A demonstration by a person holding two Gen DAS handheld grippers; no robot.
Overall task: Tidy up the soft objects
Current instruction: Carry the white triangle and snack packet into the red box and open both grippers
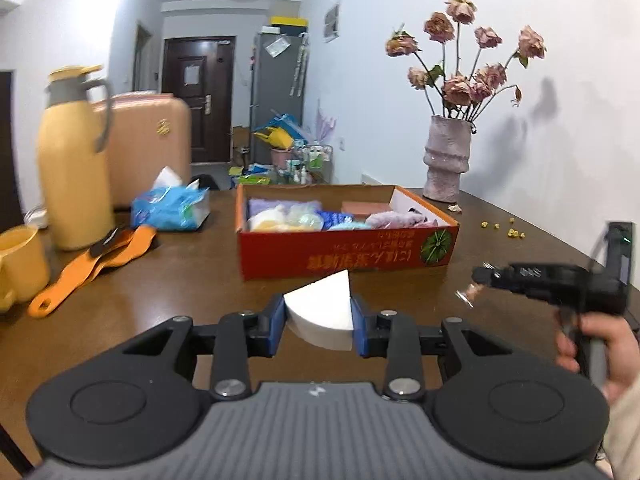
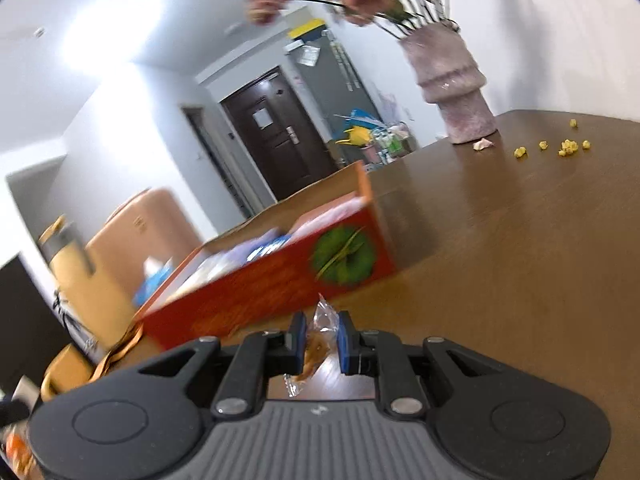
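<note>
White foam wedge (image 1: 320, 312) sits clamped in your left gripper (image 1: 319, 326), just before the red box (image 1: 344, 254); your right gripper (image 2: 322, 342) pinches a clear-wrapped snack (image 2: 318, 340) beside that box.

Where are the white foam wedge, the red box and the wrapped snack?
white foam wedge (image 1: 320, 304): left wrist view, its top face.
red box (image 1: 340, 258): left wrist view, its near wall.
wrapped snack (image 2: 320, 330): right wrist view, the wrapper between the blue pads.

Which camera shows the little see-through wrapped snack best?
The right wrist view. The wrapped snack sits close up, pinched in the right gripper, so its clear wrapper and brownish filling show. The left wrist view shows only a small, blurry bit of it at that gripper's tip, off to the side.
</note>
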